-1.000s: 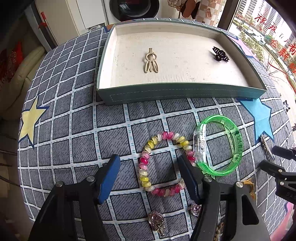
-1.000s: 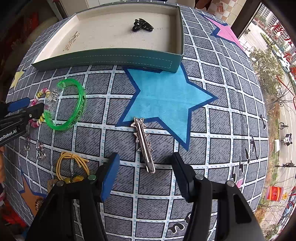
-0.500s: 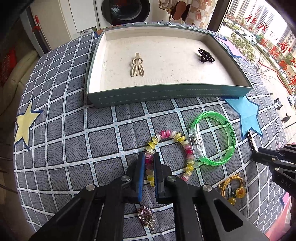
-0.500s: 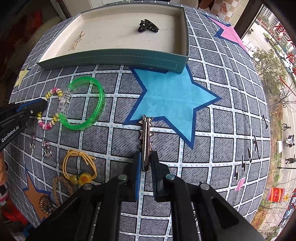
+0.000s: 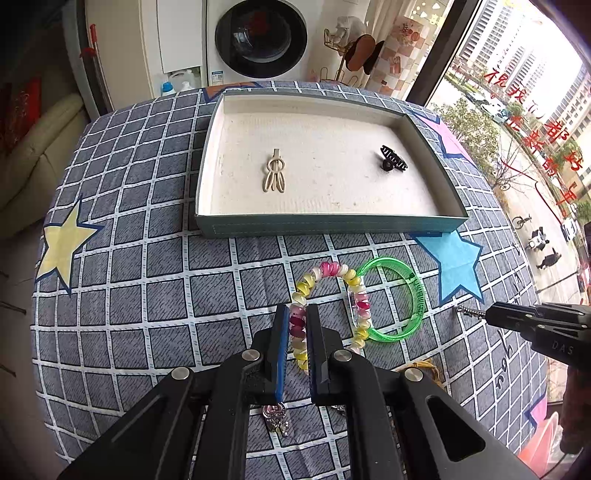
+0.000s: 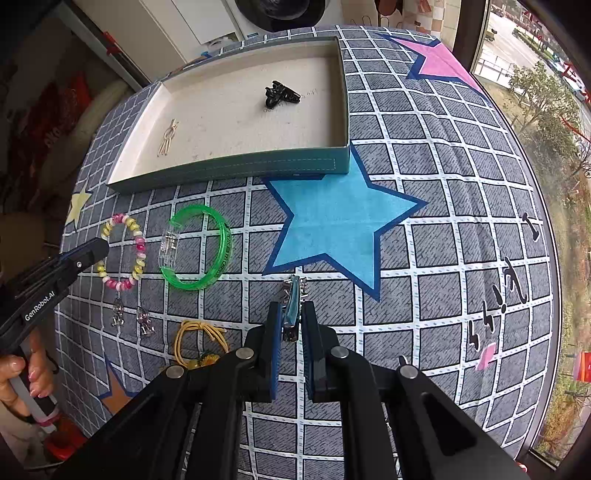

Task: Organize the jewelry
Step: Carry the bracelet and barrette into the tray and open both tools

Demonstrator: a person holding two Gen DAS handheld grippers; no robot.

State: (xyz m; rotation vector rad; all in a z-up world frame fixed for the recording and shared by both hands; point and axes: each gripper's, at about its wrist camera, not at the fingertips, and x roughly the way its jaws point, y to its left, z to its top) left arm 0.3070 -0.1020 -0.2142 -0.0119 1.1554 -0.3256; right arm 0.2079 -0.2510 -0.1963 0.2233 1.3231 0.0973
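1. My left gripper (image 5: 296, 325) is clamped on the pink, yellow & white coiled plastic bracelet (image 5: 328, 306), by the translucent green plastic bangle (image 5: 397, 299) on the grey checked tablecloth (image 5: 147, 295).
2. My right gripper (image 6: 291, 317) pinches the silver metal hair clip (image 6: 293, 306), lifted near the blue star patch.
3. The shallow teal box w/ cream lining (image 5: 325, 223) holds a beige clip (image 5: 274, 175) & a black claw clip (image 5: 392, 158), well apart.

A white washing machine (image 5: 260, 35) stands behind the table; a window (image 5: 517, 92) shows daylit street and towers.
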